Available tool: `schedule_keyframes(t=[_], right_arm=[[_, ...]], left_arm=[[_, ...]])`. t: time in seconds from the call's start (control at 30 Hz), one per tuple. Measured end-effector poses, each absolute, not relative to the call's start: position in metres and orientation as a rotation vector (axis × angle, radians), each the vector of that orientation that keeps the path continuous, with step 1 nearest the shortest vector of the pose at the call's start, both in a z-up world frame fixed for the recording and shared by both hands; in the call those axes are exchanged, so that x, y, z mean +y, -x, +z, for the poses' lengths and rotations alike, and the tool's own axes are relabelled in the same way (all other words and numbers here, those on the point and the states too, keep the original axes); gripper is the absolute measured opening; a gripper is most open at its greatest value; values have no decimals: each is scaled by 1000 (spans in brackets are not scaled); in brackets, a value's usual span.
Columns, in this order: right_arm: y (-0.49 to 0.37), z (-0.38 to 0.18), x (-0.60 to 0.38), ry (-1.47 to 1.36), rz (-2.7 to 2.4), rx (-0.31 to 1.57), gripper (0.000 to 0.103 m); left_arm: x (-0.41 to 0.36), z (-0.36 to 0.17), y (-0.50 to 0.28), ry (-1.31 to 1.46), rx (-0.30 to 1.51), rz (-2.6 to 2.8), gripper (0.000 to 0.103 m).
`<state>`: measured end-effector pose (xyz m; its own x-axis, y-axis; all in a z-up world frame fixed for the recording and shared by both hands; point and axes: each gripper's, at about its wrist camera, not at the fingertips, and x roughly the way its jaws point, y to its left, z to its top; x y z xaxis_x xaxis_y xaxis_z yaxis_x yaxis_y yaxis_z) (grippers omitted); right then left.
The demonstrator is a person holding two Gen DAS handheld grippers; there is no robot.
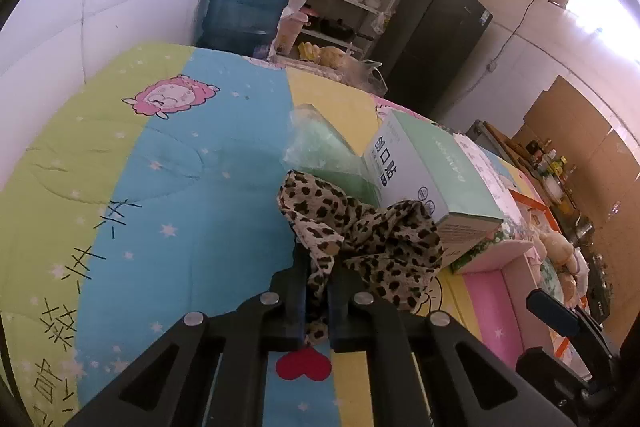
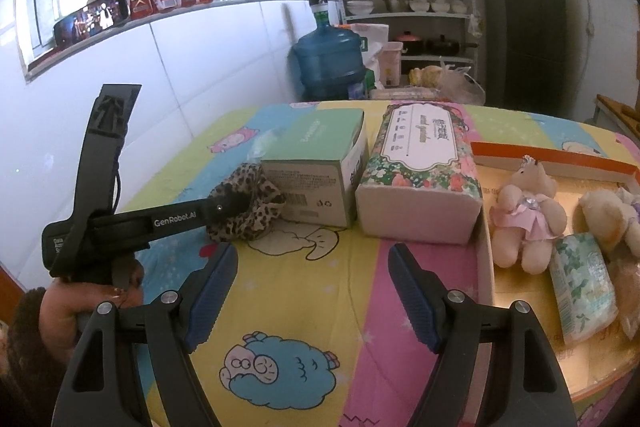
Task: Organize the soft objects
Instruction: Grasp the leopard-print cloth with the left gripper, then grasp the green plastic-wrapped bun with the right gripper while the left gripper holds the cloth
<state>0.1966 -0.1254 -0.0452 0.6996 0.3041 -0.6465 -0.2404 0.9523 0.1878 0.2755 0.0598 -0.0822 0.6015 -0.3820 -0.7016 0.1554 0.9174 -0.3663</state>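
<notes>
On the quilt-covered table [image 2: 320,307], toward its left edge, left gripper [image 1: 318,291] is clamped on the leopard-print scrunchie [image 1: 360,239]; a fold of the fabric is pinched between the blue pads, rest of it bunches loose ahead of the fingers. Scrunchie sits against the near corner of the green-and-white box [image 2: 316,171], so the grip comes from the open side, angled down. Thin gathered cloth, ruffled, floppy, will sag when lifted. Right gripper [image 2: 312,291] hovers over the table's near middle, tongs wide apart, nothing between them, ribbed blue pads facing each other; looks like it is waiting, clear of the left gripper's work. A hand [image 2: 92,291] holds the left gripper's handle at the lower left of the right view.

Beside the box, floral tissue pack [image 2: 420,167]: soft plastic wrap, brick shape, lying against the box side. Crinkly clear plastic bag [image 1: 316,143] lies behind the scrunchie. Right side: shallow cardboard tray [image 2: 560,159] with an orange rim, already holding a plush bear in a pink dress [image 2: 528,211], a second plush toy [image 2: 612,215] and a small tissue pack [image 2: 580,287]. Probably the collection spot for soft things, so the scrunchie likely goes there; not yet lifted clear as far as I can tell. Quilt is padded, stitched, with cartoon sheep prints.
</notes>
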Motion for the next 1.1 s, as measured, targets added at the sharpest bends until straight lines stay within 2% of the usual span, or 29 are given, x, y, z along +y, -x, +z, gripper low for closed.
schedule_keyframes(t=[0.43,0.77,1.0,1.1], right_arm=[[-196,-42,-114,-61,322,736,79],[-203,-37,-89,-51,406,740,79],[-239,-7,-46,48,469,676,79],[-273,-1,-16,156,520,714,79]], left_arm=[[65,-64,-248,245,780,-289,6],[111,-42,-211,269,669,-179,6],[142,-40,-188,297,636,-120,6],[150,-41,-182,320,628,-120,6]])
